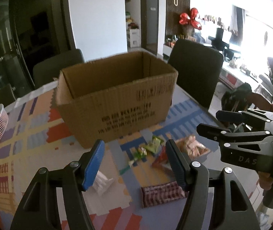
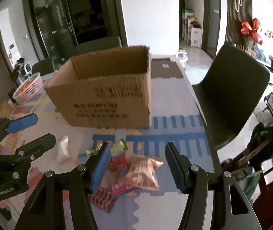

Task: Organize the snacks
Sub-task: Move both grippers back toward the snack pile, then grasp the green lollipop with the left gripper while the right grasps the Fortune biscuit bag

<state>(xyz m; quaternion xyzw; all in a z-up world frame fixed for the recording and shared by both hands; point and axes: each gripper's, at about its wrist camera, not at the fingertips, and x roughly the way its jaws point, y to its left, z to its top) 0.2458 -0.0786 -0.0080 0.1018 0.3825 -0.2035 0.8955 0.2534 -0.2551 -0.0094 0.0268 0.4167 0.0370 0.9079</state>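
the pale orange crinkly snack bag [image 2: 143, 173] lies on the colourful patterned table mat [image 2: 174, 207], in front of and below the right gripper [image 2: 137, 167], framed between its jaws, which stand apart with nothing in them. its long axis runs slantwise, near-left to far-right. the left gripper [image 1: 134, 164], also parted and holding nothing, hangs nearer the dark red checked packet [image 1: 161, 193] and the white wrapper [image 1: 102, 182]. the open brown cardboard box [image 2: 105, 92] stands just beyond the loose pile.
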